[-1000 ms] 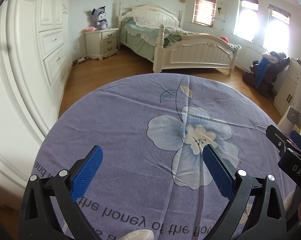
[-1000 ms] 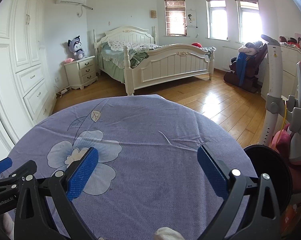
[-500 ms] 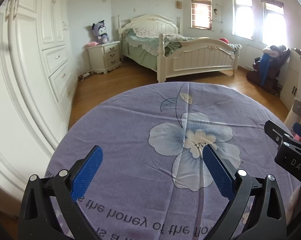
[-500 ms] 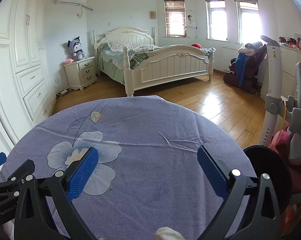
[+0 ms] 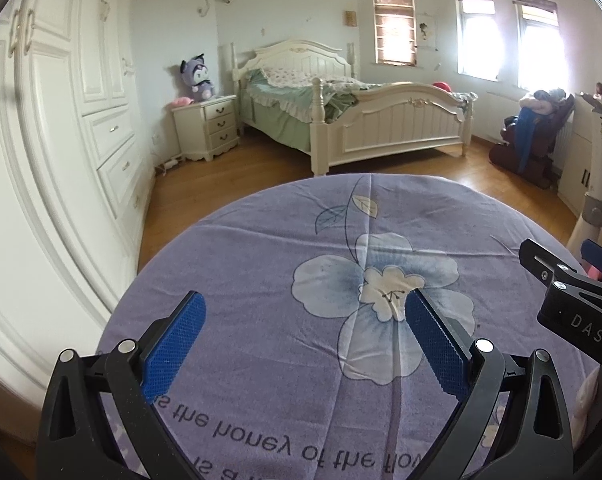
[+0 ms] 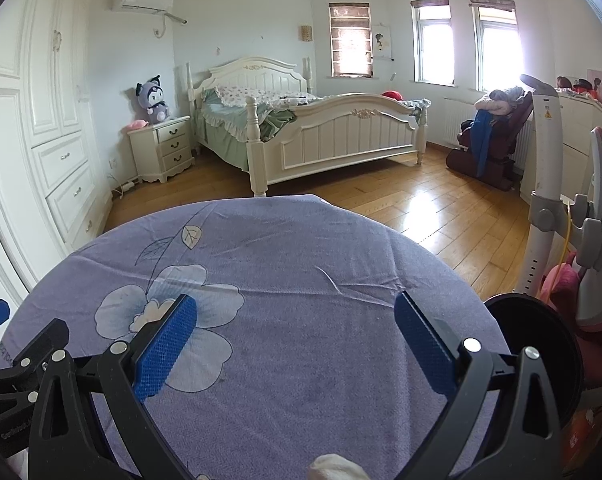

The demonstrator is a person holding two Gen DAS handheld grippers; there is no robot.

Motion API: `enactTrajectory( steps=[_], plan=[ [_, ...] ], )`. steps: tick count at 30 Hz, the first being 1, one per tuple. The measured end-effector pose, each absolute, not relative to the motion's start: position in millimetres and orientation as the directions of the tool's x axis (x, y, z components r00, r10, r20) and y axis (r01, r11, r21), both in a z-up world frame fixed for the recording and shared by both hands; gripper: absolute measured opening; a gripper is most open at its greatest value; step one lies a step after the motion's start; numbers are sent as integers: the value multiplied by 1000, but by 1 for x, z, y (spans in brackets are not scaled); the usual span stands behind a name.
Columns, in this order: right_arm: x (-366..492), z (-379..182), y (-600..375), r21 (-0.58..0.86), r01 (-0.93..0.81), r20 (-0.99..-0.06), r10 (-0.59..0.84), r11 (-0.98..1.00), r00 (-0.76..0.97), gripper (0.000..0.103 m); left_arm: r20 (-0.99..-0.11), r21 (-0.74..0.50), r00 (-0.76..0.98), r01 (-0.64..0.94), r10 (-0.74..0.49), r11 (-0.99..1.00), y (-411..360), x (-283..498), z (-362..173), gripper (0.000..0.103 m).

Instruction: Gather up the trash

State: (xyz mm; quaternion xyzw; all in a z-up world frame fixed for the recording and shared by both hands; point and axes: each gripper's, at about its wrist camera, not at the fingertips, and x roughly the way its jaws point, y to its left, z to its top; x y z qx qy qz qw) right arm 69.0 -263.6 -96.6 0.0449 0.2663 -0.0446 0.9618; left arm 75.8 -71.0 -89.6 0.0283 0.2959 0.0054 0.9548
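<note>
Both grippers, left [image 5: 301, 344] and right [image 6: 295, 340], spread, empty over table [image 6: 301, 248]. Only possible trash: white scrap [image 6: 335, 467] at 6 o'clock, mostly hidden. Risk: pads snag cloth reaching blind.

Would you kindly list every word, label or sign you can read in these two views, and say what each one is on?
"the honey of the flow", upside down and cut off by the left gripper: purple tablecloth.
A second line below it: mostly hidden, unreadable.
"DAS": black body of the right gripper, seen in the left view.
Small lettering on the left gripper's body in the right view: too blurred.
Yellow warning sticker on the white pole: too small.
</note>
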Motion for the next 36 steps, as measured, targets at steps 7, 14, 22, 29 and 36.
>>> enactTrajectory(
  steps=[7, 14, 22, 29, 36],
  plan=[
    [69, -97, -264, 63, 110, -516, -62, 992, 855, 98, -552, 46, 833, 6, 21, 999, -69, 72, -89, 98],
    [68, -97, -263, 63, 113, -513, -65, 992, 856, 98, -543, 53, 839, 15, 16, 998, -70, 71, -88, 98],
    [69, -96, -262, 62, 117, -508, -69, 991, 858, 98, -512, 36, 859, 22, -1, 999, -65, 64, -85, 98],
    [63, -93, -256, 46, 116, -481, -79, 992, 873, 98, -494, 21, 868, 80, -59, 997, -64, 58, -80, 98],
    [55, -82, -252, 54, 111, -472, -72, 992, 879, 98, -504, -4, 859, 105, -93, 994, -60, 49, -65, 98]
  ],
)
